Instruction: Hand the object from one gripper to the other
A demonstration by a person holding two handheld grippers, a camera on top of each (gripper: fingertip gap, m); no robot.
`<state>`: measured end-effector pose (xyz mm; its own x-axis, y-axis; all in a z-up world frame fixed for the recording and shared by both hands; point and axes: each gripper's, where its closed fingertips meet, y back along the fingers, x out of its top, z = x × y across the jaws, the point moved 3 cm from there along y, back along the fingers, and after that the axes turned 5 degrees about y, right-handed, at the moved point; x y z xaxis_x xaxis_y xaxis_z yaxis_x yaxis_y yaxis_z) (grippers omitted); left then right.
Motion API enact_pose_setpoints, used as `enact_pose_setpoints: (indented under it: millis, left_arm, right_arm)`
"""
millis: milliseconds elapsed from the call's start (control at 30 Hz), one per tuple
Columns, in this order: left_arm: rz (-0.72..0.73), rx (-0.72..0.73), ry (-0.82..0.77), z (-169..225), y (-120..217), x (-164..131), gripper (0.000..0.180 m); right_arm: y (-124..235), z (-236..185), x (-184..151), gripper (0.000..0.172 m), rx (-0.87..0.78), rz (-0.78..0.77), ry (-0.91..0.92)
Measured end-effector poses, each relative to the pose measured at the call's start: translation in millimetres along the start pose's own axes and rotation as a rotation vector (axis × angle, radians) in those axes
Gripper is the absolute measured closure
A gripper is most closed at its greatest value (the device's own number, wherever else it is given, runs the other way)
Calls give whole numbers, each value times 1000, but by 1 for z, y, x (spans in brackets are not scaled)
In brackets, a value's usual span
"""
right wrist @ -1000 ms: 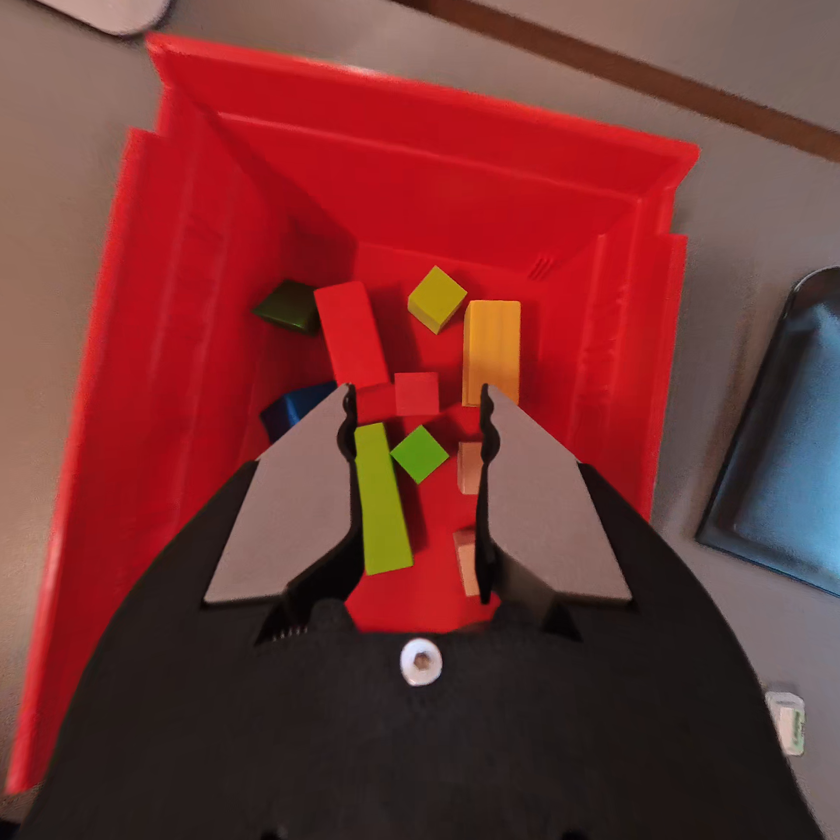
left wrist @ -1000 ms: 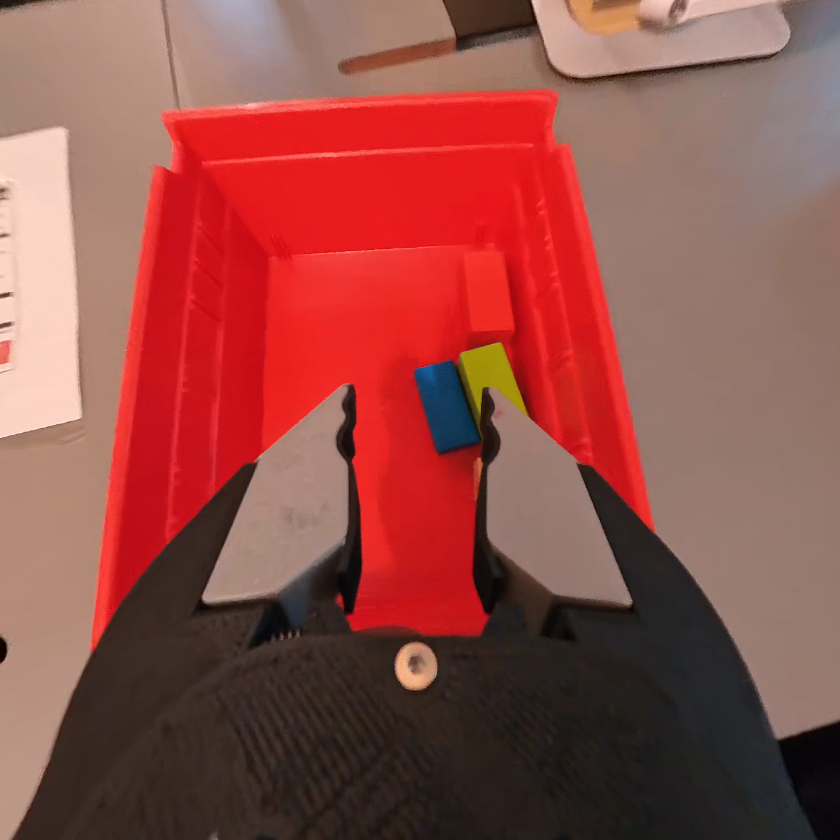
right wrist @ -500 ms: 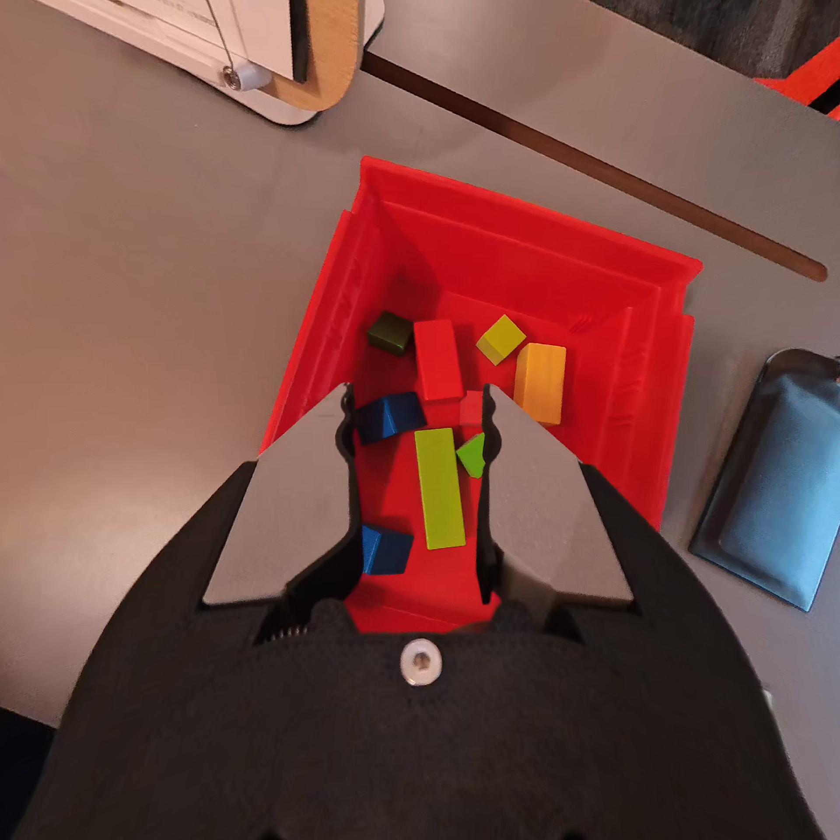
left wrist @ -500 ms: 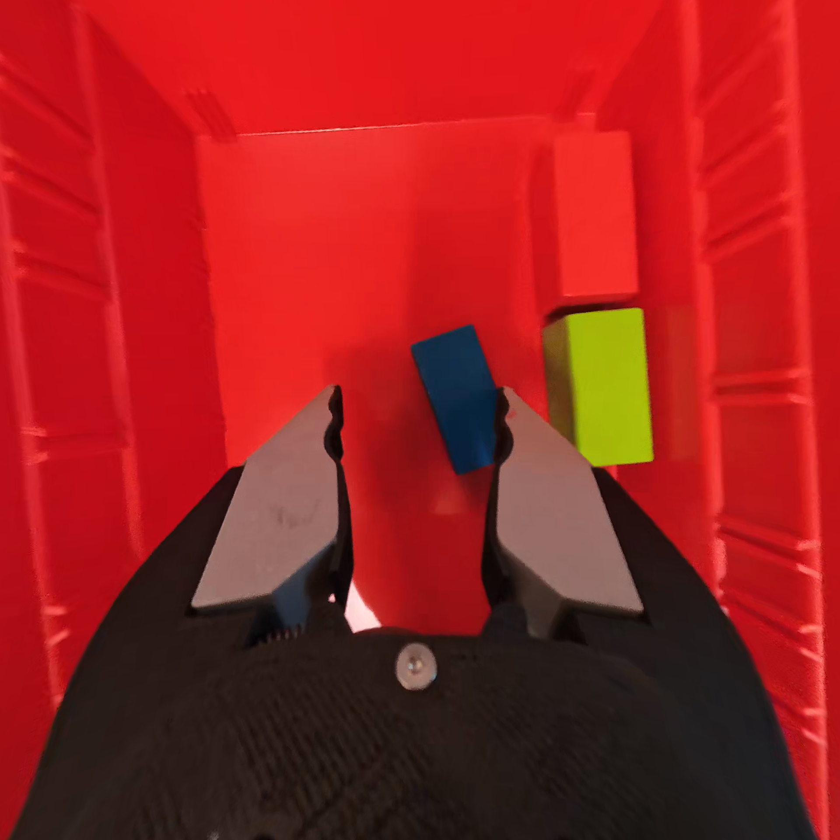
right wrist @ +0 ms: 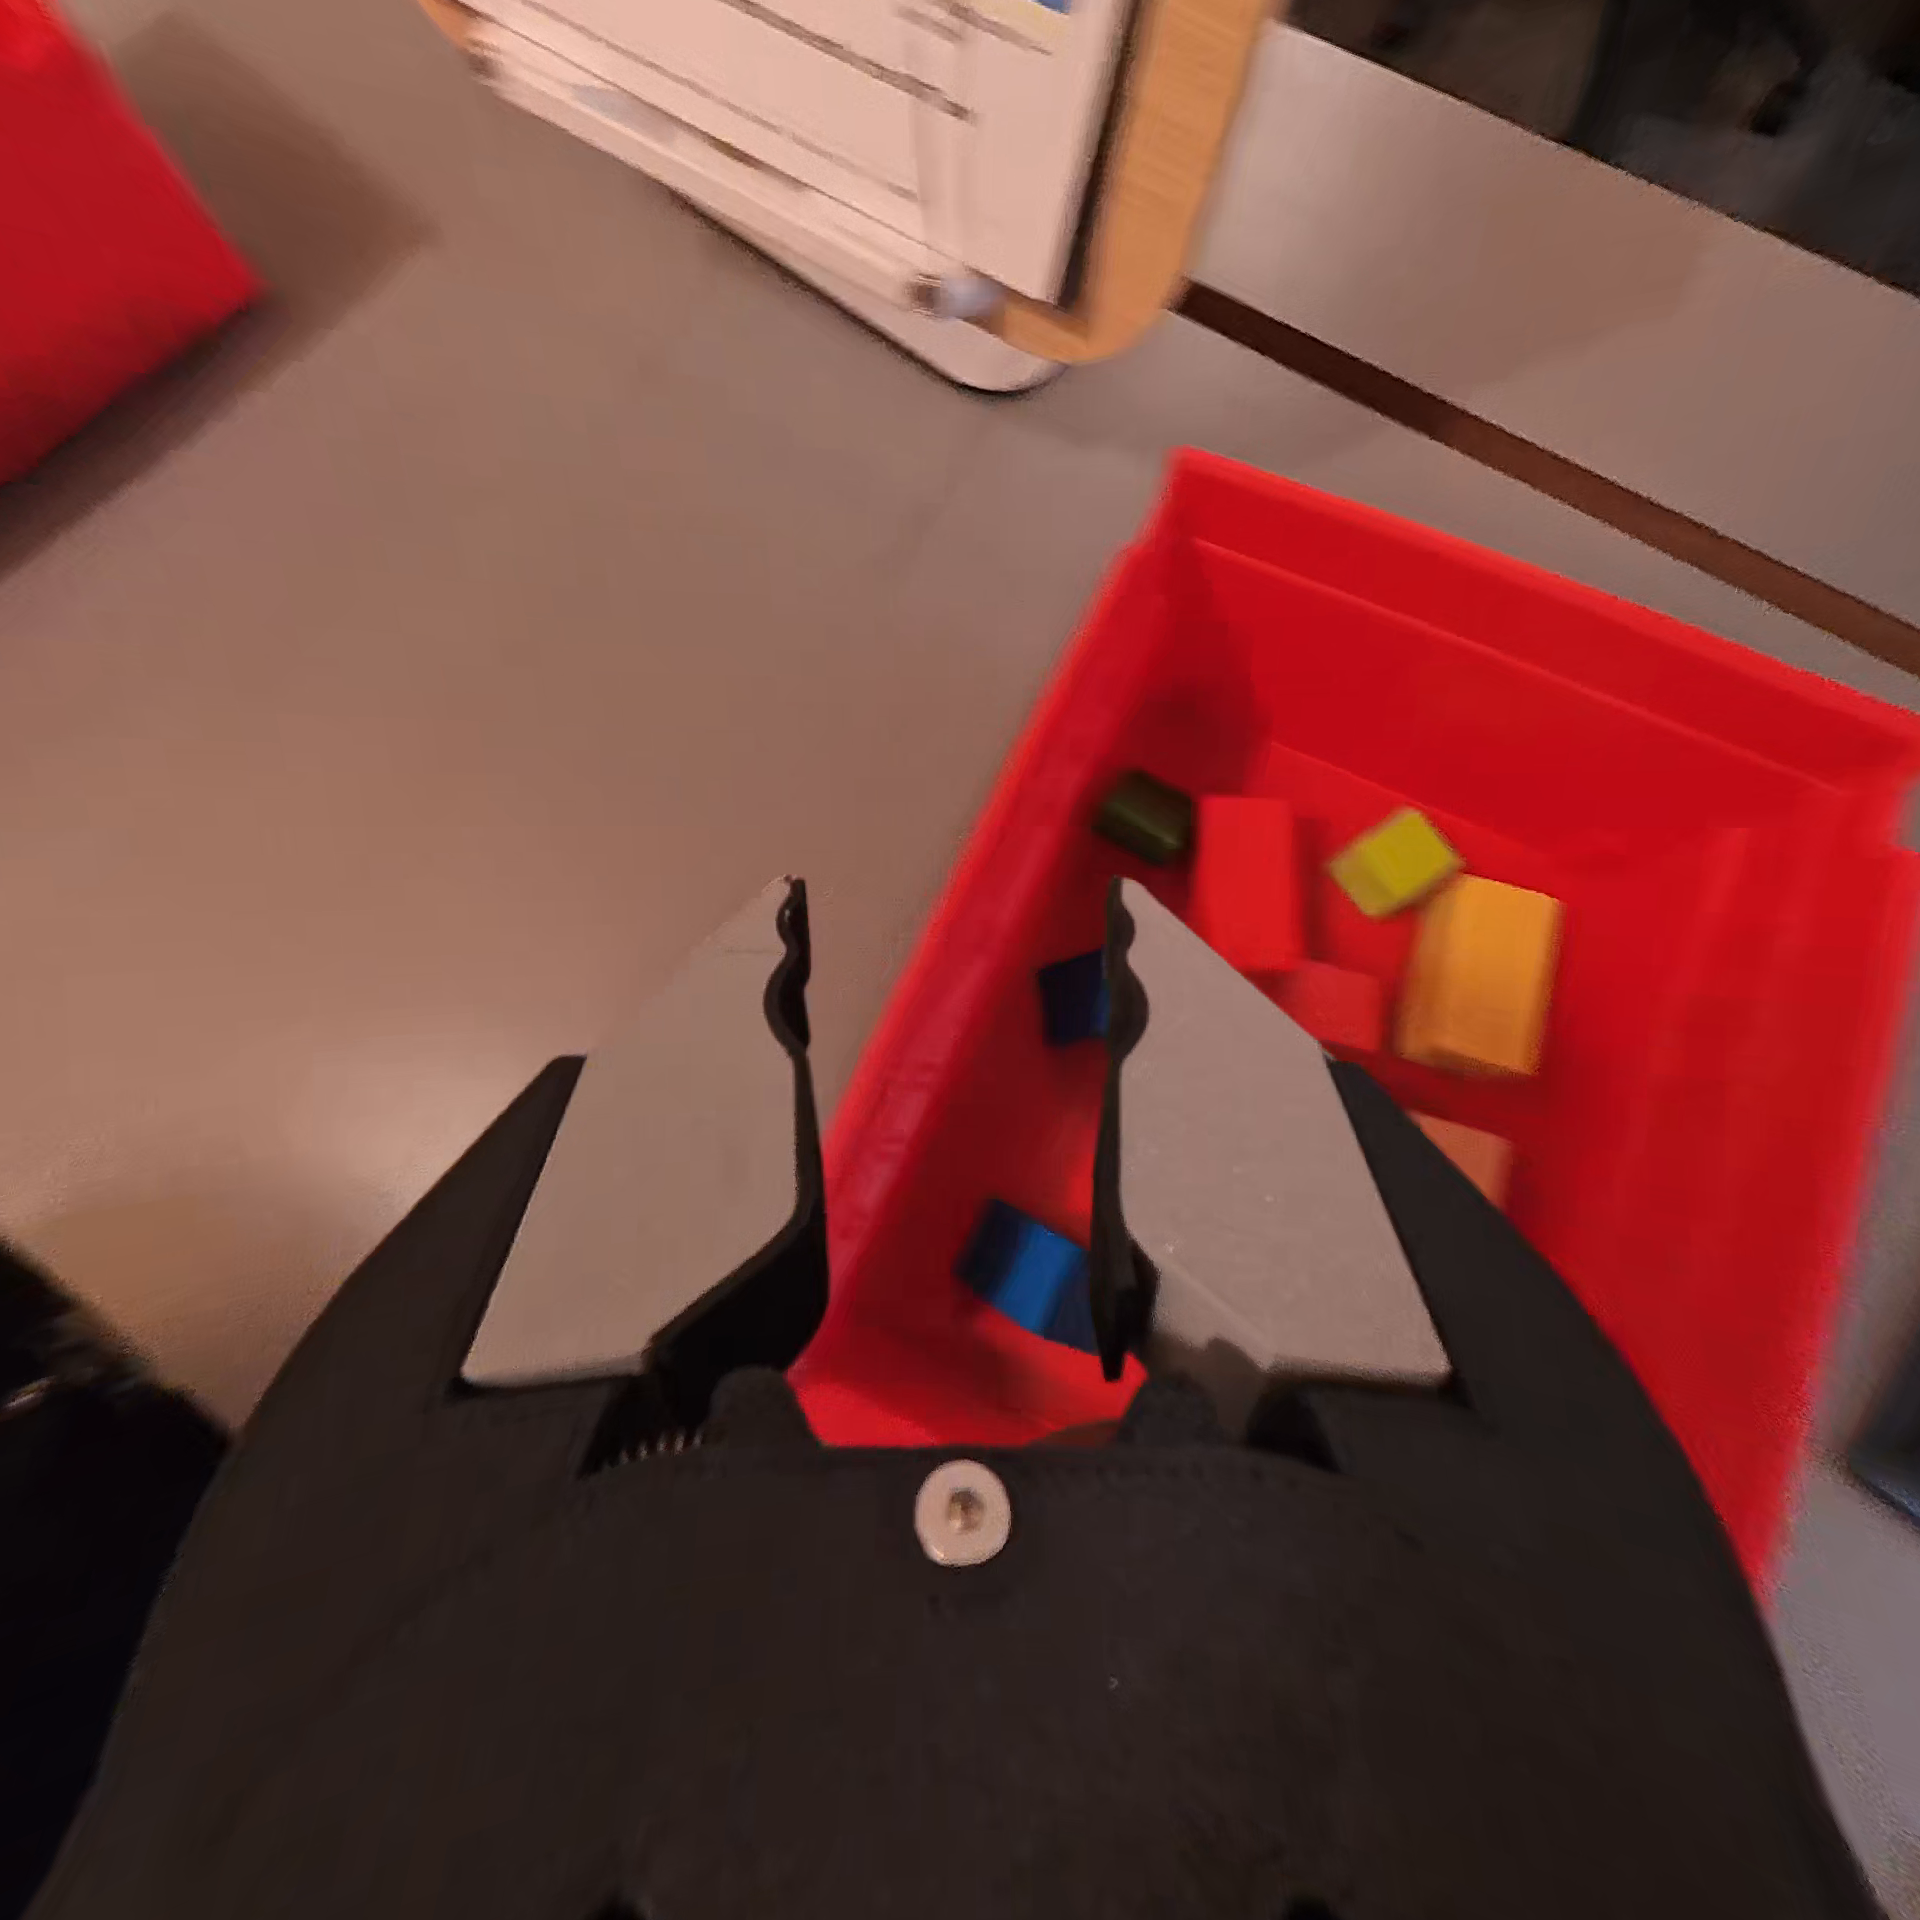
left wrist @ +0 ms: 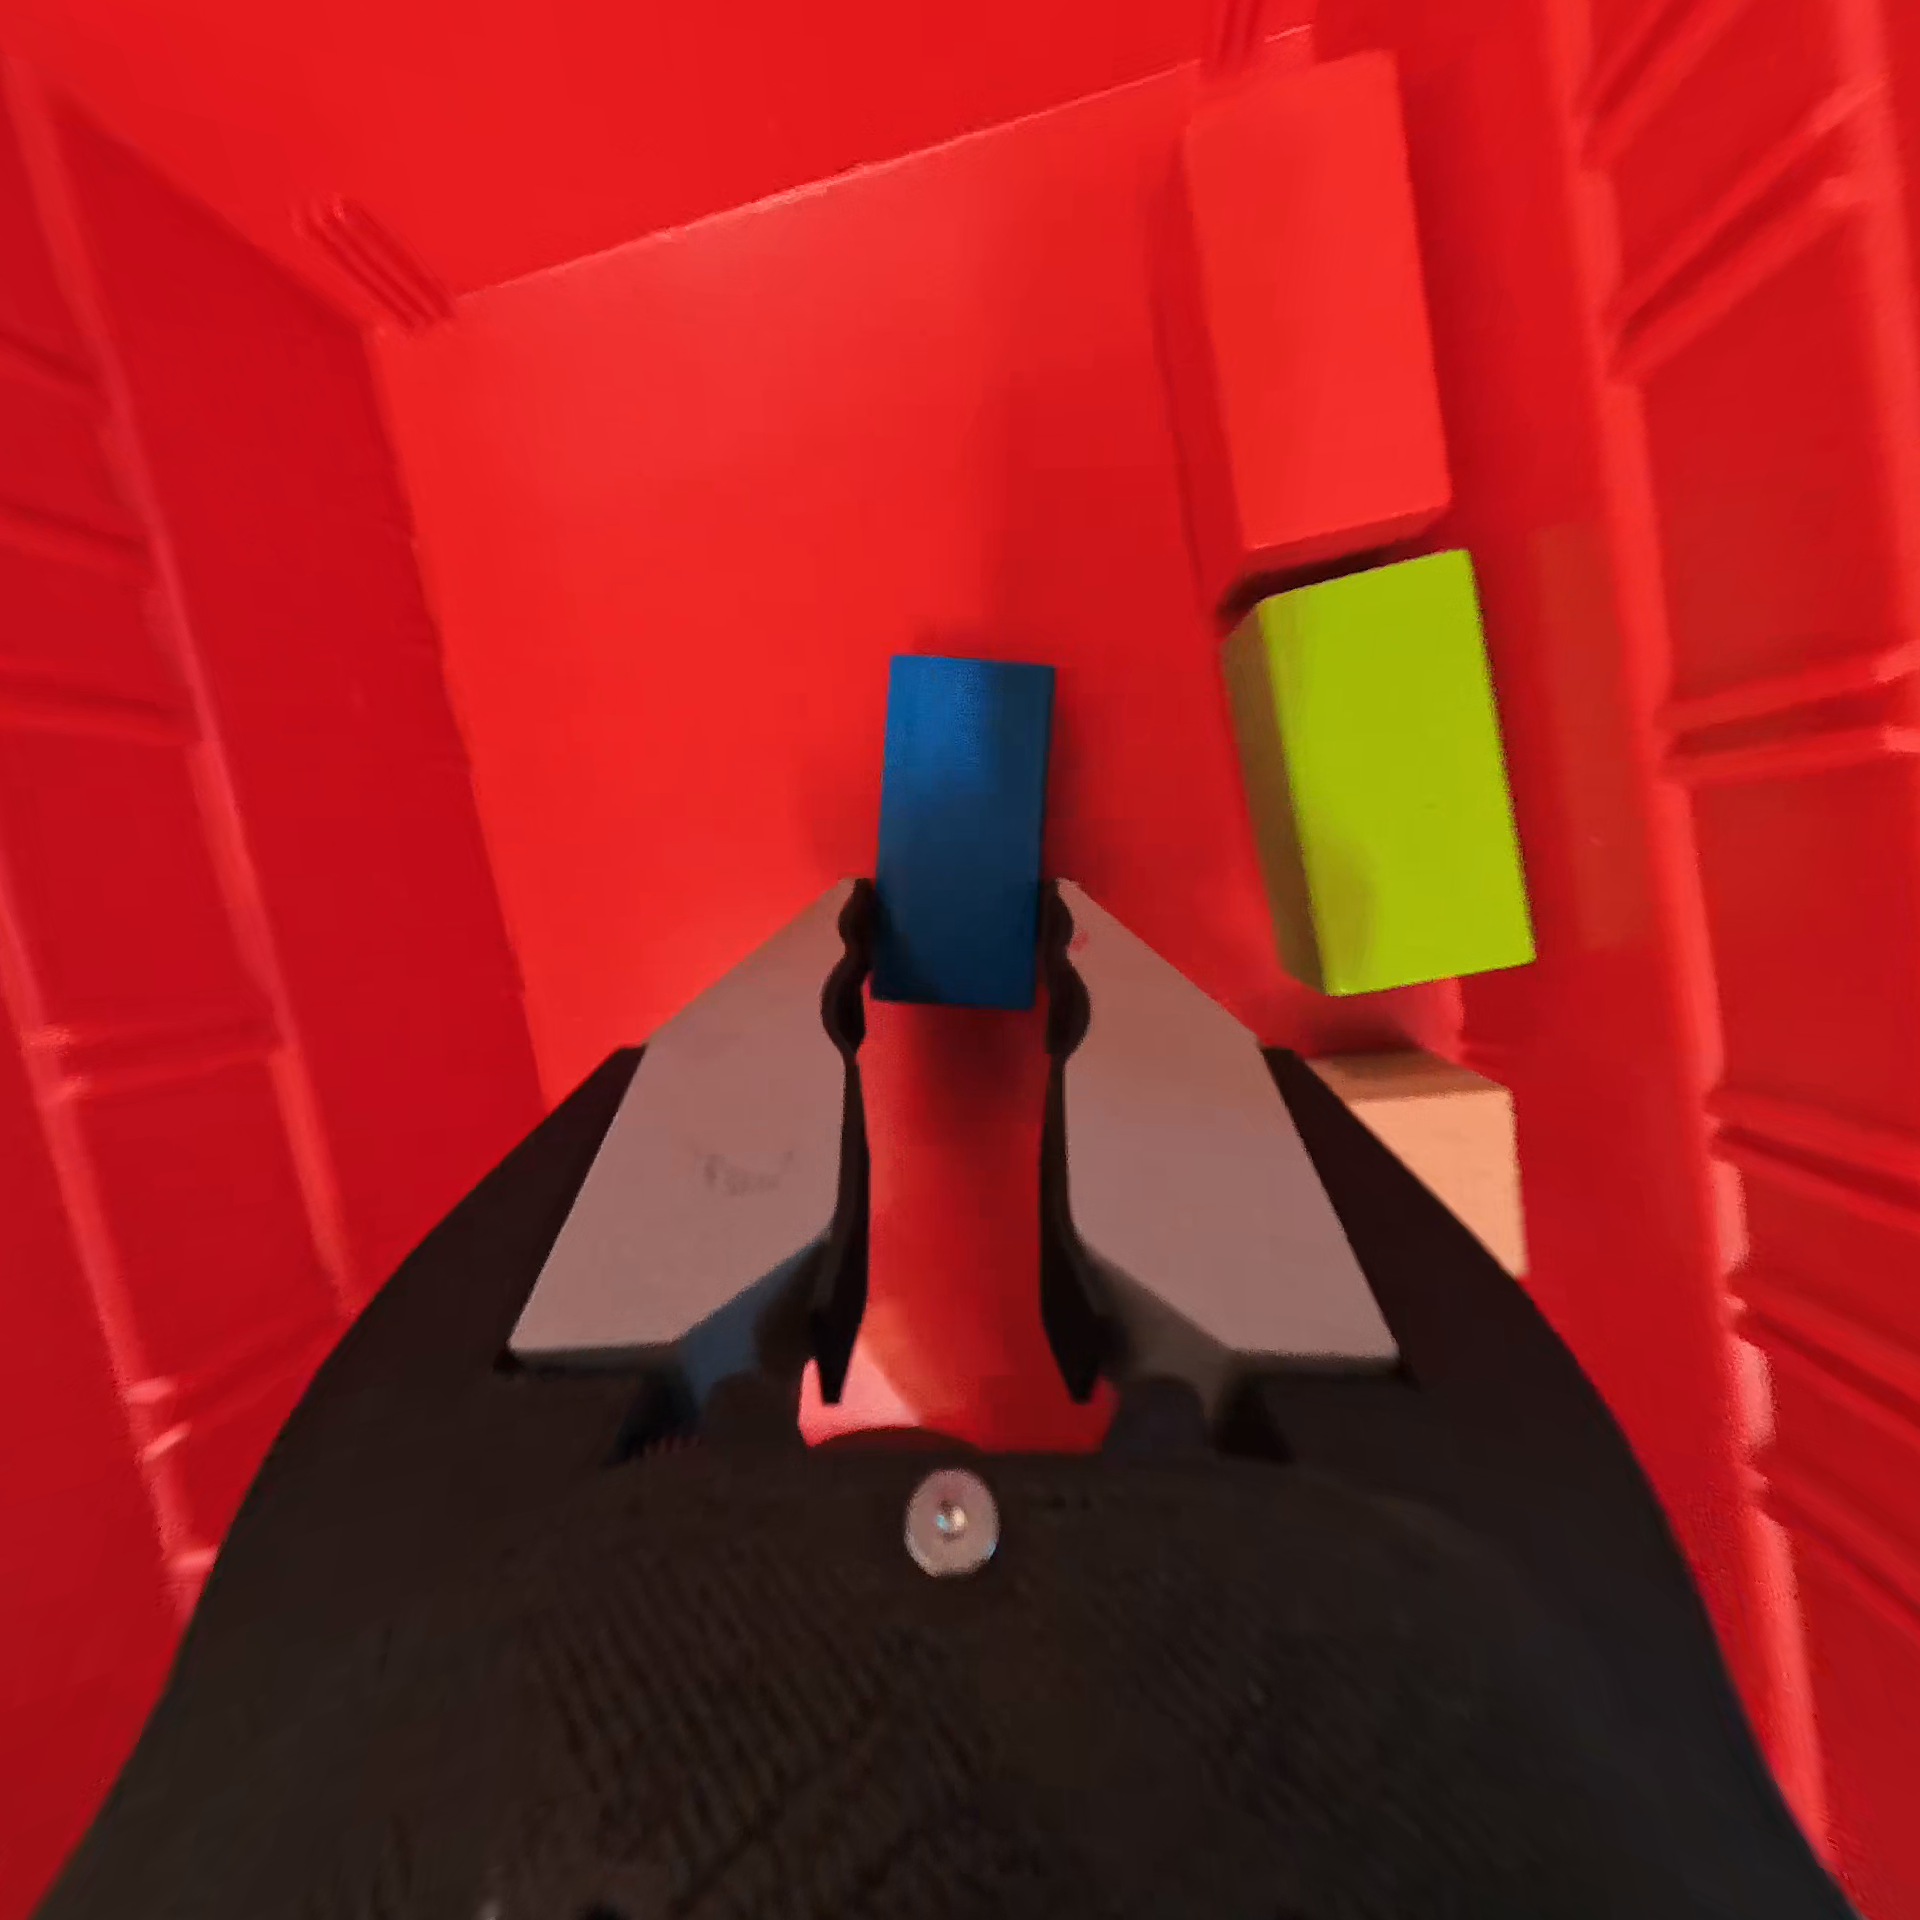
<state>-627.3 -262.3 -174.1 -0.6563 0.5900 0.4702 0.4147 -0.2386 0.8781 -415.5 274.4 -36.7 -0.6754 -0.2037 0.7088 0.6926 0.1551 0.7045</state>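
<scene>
Left gripper (left wrist: 958,940): down inside a red bin (left wrist: 260,727), jaws narrowed onto a blue block (left wrist: 961,821); both pads press its long sides near its lower end.
Blue block: stands lengthwise between the left fingertips, most of it sticking out past them, over the bin floor.
Green block (left wrist: 1371,769): to the right of the blue block, apart from it, by the bin's right wall.
Red block (left wrist: 1314,301): just beyond the green one, along the same wall.
Tan block (left wrist: 1434,1153): partly hidden behind the left gripper's right finger.
Right gripper (right wrist: 954,904): jaws wide, nothing between them; it hangs above the table (right wrist: 468,675) at the left edge of a second bin (right wrist: 1558,665).
Second bin: holds an orange block (right wrist: 1481,982), a yellow-green cube (right wrist: 1392,860), a dark block (right wrist: 1143,816), two blue pieces (right wrist: 1023,1262) and some red ones.
Far-left corner of the right view: part of another red bin (right wrist: 83,260).
Clipboard (right wrist: 935,156): on the table beyond the right gripper, blurred.
</scene>
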Motion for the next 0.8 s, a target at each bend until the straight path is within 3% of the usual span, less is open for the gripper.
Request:
enact_pose_setpoints:
  millis: [67, 167, 300, 400, 533, 567, 633, 733, 767, 800]
  left_arm:
    - [122, 46, -59, 2, 15, 13, 153]
    - [349, 98, -161, 33, 72, 45, 153]
    - [583, 107, -431, 140, 154, 79, 153]
    - [661, 98, -621, 224, 182, 83, 153]
    - [729, 45, -753, 296, 192, 77, 153]
    - [744, 39, -770, 307, 193, 77, 153]
    - [737, 47, -781, 318, 185, 79, 152]
    - [718, -66, -750, 338, 170, 78, 153]
    - [670, -104, -729, 342, 164, 75, 146]
    - [633, -130, -702, 344, 160, 73, 129]
  right_arm:
    - [-2, -37, 6, 115, 129, 40, 35]
    - [-1, -99, 27, 111, 319, 133, 94]
    - [3, -186, 66, 108, 574, 239, 146]
    - [-5, -226, 86, 105, 645, 262, 164]
    - [-16, -238, 86, 111, 738, 226, 99]
    - [-16, -240, 80, 121, 790, 211, 88]
    - [-7, -245, 71, 158, 949, 200, 34]
    - [-5, -224, 54, 159, 924, 165, 27]
    - [-1, -210, 49, 159, 896, 158, 25]
    - [5, -188, 46, 159, 840, 157, 22]
